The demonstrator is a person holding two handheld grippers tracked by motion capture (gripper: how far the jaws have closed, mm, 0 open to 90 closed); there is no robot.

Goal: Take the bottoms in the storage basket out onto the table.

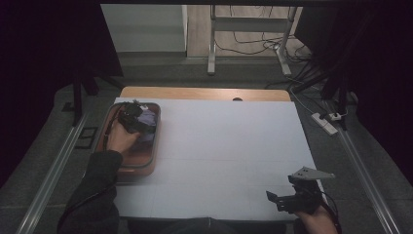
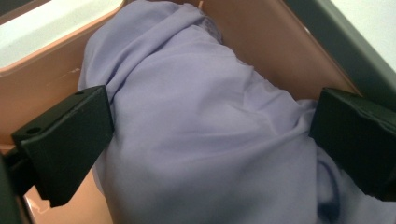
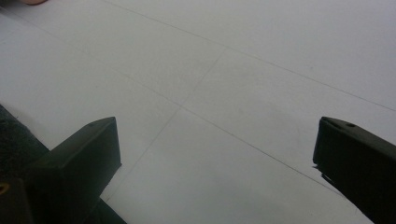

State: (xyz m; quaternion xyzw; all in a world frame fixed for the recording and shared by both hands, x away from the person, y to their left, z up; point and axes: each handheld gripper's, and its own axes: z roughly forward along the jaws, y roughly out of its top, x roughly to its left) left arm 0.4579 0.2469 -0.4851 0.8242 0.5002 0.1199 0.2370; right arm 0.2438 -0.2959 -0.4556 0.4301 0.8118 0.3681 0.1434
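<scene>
1. The table carried a pink tray at your left edge.
2. The lilac cloth lay bunched inside that tray.
3. Your left claw straddled the cloth, jaws spread, positioned to grasp.
4. Your right claw rested apart, jaws spread and empty.

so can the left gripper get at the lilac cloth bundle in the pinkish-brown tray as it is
Probably yes: the left gripper is already down in the pinkish-brown tray, jaws wide open on either side of the crumpled lilac cloth, with nothing between them.
</scene>
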